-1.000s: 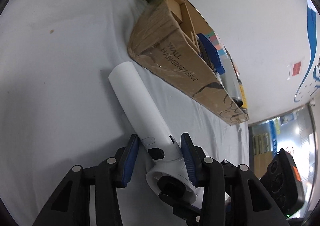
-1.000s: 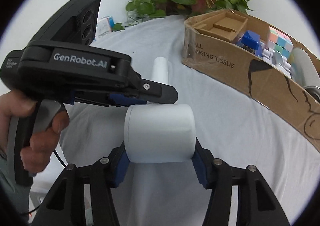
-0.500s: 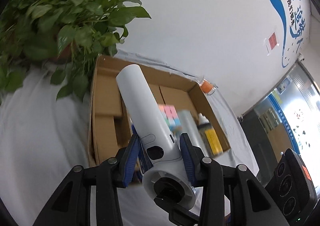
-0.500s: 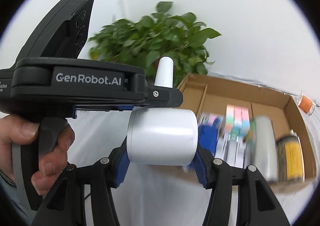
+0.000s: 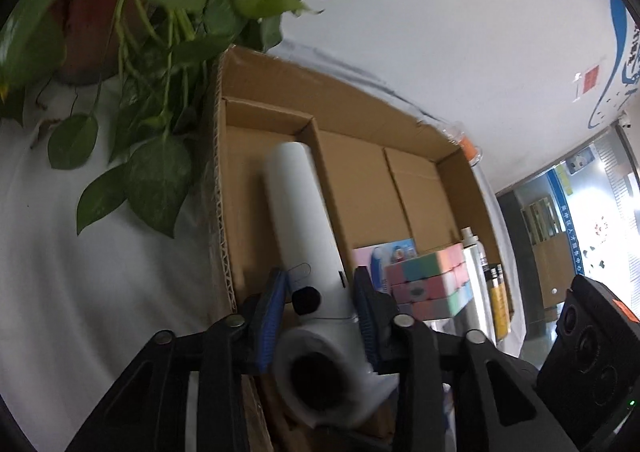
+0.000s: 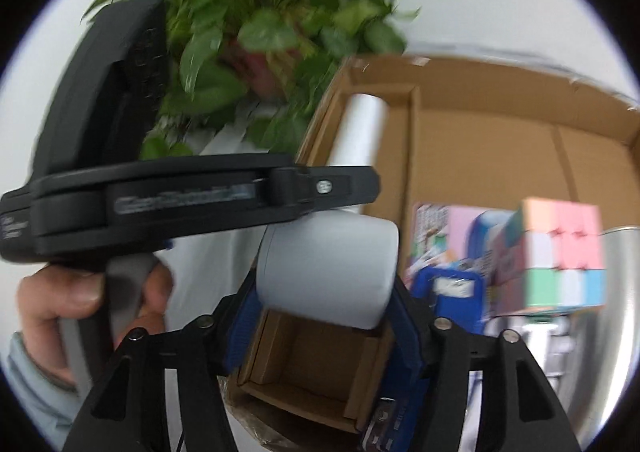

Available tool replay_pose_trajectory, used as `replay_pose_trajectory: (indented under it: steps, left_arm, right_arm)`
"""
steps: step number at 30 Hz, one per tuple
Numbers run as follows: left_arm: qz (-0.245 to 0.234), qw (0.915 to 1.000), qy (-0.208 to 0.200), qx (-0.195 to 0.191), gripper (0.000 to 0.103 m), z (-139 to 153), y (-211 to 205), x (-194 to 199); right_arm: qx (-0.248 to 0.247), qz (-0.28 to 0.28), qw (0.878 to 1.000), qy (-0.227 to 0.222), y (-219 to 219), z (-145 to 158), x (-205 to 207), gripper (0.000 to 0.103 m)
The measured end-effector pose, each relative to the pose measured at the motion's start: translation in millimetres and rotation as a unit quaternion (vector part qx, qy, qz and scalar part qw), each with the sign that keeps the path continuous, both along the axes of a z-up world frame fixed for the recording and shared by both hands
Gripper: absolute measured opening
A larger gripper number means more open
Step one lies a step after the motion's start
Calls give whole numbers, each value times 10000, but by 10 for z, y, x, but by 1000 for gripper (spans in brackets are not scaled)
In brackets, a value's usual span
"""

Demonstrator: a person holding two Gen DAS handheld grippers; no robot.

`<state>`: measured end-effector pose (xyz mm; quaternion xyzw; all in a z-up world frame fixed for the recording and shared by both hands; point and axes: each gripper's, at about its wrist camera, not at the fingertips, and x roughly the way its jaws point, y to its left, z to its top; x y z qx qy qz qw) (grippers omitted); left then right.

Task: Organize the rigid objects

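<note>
In the left wrist view, a smooth white plastic handheld device (image 5: 308,236), shaped like a long cylinder with a wider round head, is gripped between the blue-padded fingers of the left gripper (image 5: 318,312). Its jaws are closed narrowly on the device near a small black button. The cylinder's rounded far end is held over the left compartment of an open brown cardboard box (image 5: 218,172), whose corrugated edge is visible along the left wall. A cardboard divider is seen just right of the cylinder. Toward the box's near right corner, a pastel-coloured puzzle cube (image 5: 428,284) with glossy square tiles is seen, with a pink and blue printed packet (image 5: 380,256) just behind it and a shiny metal cylinder (image 5: 474,292) at its right. A leafy green plant (image 5: 160,52) in a reddish pot stands beyond the box's left wall, on a white cloth (image 5: 60,272).

In the right wrist view, which is blurred, the device's wide, matte white head (image 6: 326,270) is clasped between the blue pads of the right gripper (image 6: 320,316), jaws set fairly wide around it. The black left gripper (image 6: 200,200), held by a hand (image 6: 80,316), crosses above. The white cylinder is seen reaching into the box's far left compartment. A small open cardboard tray (image 6: 312,364) is visible under the head.
</note>
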<state>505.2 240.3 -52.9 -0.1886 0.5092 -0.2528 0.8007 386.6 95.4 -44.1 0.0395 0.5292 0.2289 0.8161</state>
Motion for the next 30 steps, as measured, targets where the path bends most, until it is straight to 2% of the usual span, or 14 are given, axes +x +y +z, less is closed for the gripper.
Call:
replay_pose_trajectory:
  steps: [4,8,12,15,17,18,19,20,22,23,25,26,28,30]
  left_arm:
    - [-24,9999,-40,-109,21,0,73,-35]
    - [43,9998,-163,97,21,87,92,-201]
    - [127,9994,-168,287,21,130,79,-367]
    - [234,9985,-137,478,21,149,78,-505]
    - [413,9969,-301,592,21,236,95,-661]
    - [493,9953,-440,704,24,301,95,-752]
    - [595,9923,-635,878,32,394,85,-870]
    - [741,9856,-979,1162,42,532,49,-1086]
    - [1097,9689,-1511,1626,97,733,-18,-1452]
    - [1443,9524,-1959,1837,103,868,-88,-1758]
    - [1763,9296,-2629,1889,103,984,-225,-2238]
    - [1743,9231,-2834,1927,103,1005,-353,-2468]
    - [1719,9143,-2949,2182,103,932,-698,-2825]
    - [1754,9112,-2967,2258,103,806,-1019,-3025]
  right_arm:
    - [-45,266,9995,-150,-3,-6,-101,63]
    - [-303,277,9985,-356,-19,-35,-170,54]
    - [-210,466,9981,-331,-41,-32,-226,54]
    - [-221,545,9970,-500,-65,56,-274,55]
    - [-181,550,9964,-624,-154,173,-399,63]
    - [-166,557,9957,-723,-192,250,-470,76]
    - [-129,545,9945,-884,-281,335,-575,85]
    - [-141,534,9922,-1119,-395,425,-725,86]
    - [-379,469,9865,-1521,-621,507,-975,88]
    - [-565,328,9832,-1706,-769,514,-1116,89]
    - [-931,-60,9774,-1899,-1045,462,-1342,89]
    - [-1100,-248,9758,-1873,-1195,404,-1448,89]
    - [-1224,-494,9753,-1774,-1390,332,-1544,89]
    - [-1172,-702,9753,-1737,-1610,331,-1687,89]
